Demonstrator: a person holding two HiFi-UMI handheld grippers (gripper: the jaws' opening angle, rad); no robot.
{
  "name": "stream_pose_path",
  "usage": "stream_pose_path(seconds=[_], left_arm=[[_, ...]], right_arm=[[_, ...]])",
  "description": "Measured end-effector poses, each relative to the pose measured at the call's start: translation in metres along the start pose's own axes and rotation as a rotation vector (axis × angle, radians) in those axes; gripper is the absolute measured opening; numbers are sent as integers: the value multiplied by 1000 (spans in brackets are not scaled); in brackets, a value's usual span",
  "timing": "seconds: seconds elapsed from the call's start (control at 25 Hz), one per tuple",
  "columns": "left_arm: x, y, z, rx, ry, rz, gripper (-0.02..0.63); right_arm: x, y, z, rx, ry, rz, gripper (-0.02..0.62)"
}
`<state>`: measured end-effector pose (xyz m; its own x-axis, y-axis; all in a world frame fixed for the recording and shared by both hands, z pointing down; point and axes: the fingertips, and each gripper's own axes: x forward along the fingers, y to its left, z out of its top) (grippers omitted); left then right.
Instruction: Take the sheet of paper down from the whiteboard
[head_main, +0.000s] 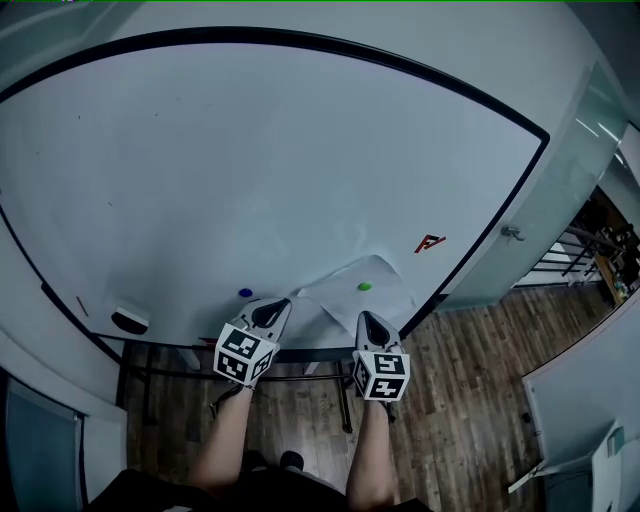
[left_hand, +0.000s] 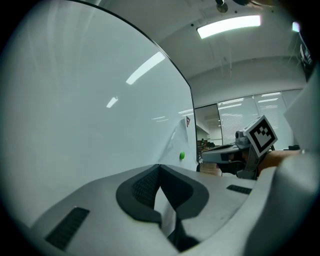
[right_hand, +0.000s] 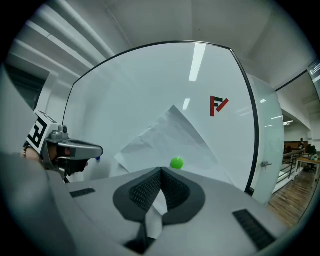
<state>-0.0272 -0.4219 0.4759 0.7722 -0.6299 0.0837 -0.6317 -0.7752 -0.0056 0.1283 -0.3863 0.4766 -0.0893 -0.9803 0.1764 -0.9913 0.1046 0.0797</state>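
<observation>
Left gripper (head_main: 283, 303) and right gripper (head_main: 368, 319) are both pinching the sheet of paper (head_main: 340, 298). Green magnet (head_main: 364, 286) is pinning it near the whiteboard's (head_main: 250, 170) bottom edge, so pulling is risking a tear.

only sign: a small red-and-dark logo (right_hand: 218, 105) on the whiteboard (right_hand: 150, 80), near its right edge, shaped like a letter f w/ a slanted stroke. no words beside it. left gripper (head_main: 284, 304) & right gripper (head_main: 366, 319) each carry a marker cube (head_main: 245, 355) w/ b/w square codes. no letters or nos. legible.
</observation>
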Motion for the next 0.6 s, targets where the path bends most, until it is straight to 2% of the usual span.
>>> stream_pose_path(seconds=[0.24, 0.52, 0.56, 0.6], left_arm=[[13, 4, 6, 36, 11, -5, 20], [29, 0, 4, 19, 36, -63, 21], [33, -1, 3, 16, 44, -71, 41], [37, -3, 0, 14, 56, -81, 97]], right_arm=[[15, -13, 5, 28, -17, -15, 23], [25, -20, 10, 42, -40, 0, 23], [27, -21, 9, 47, -41, -1, 23], [28, -23, 9, 51, -42, -2, 23]])
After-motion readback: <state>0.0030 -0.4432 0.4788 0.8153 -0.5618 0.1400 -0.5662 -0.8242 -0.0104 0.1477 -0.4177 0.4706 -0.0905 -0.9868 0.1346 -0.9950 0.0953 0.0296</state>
